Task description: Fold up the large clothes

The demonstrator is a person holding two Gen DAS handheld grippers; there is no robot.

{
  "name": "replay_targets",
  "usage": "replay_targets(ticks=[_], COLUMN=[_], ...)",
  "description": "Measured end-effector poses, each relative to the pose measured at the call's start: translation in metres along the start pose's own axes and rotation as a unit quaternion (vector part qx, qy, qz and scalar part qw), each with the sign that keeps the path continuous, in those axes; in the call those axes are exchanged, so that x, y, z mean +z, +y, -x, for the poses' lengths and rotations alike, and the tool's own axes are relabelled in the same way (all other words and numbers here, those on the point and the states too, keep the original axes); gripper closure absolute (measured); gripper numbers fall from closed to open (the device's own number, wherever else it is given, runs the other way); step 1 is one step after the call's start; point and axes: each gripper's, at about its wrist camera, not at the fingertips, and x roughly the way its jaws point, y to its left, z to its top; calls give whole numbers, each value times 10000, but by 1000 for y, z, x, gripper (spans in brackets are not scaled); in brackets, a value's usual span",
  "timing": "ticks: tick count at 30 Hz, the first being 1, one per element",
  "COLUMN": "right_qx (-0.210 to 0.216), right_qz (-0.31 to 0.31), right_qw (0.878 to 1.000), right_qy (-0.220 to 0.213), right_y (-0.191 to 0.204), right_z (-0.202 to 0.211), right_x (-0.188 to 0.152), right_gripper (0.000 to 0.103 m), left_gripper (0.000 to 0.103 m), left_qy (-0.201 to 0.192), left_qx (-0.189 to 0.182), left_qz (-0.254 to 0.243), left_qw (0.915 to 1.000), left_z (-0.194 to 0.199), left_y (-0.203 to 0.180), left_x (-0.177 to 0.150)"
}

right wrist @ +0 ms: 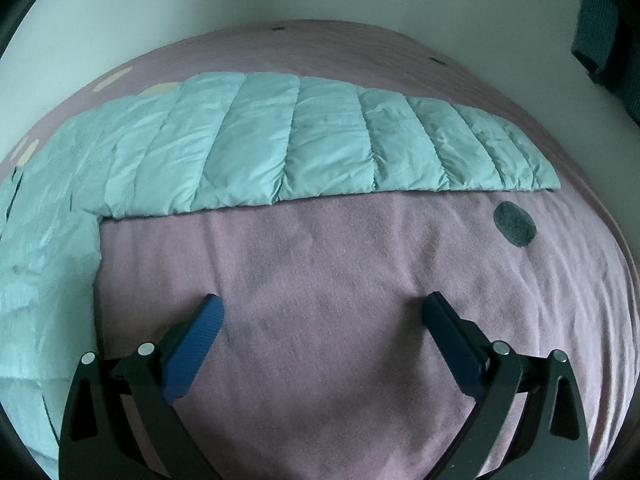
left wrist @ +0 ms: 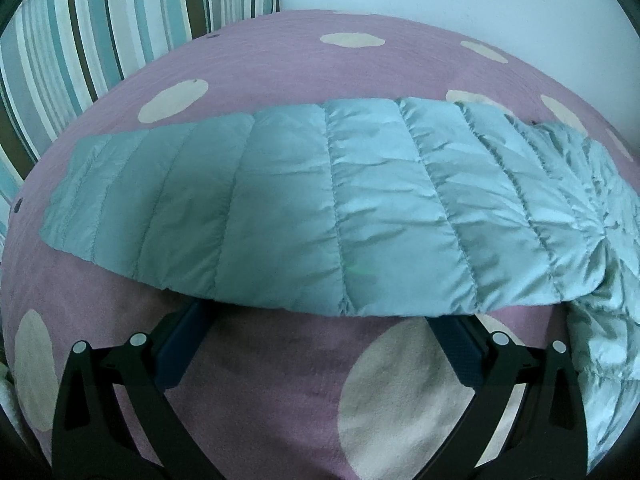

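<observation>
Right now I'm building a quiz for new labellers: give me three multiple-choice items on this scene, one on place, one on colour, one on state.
1. Where does the quilted jacket sleeve lie?
A. on the pink blanket
B. on a wooden floor
C. over a chair

2. What colour is the sleeve?
A. red
B. light blue-green
C. black

3. How does the right claw stand?
A. shut on the sleeve
B. shut on the blanket
C. open, holding nothing

Answers: A, blanket shows on both sides of it; B, plain in both views; C, its fingers stand wide apart over bare blanket.
</observation>
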Motion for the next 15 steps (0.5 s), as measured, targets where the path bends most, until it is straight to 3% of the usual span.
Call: replay_targets(ticks=[4,8,15], right_qx=[-158,-257,386], right_qz=[-77,-51,390], right_qw=[9998,9982,9904], right_qy=[5,-536,-1265], right_y=[2,16,64], right_z=[19,83,204], right_x=[-6,-18,-40], right_gripper=[4,4,4], left_gripper=[2,2,2], left_qy=[77,-404,-1296], left_qx=[373,166,-528], left_qz=[-52,-95,-350], left_qw=[9993,9990,9895], left_z=[24,88,220], left_y=[0,-1,-31], left_x=[-12,-30,-64])
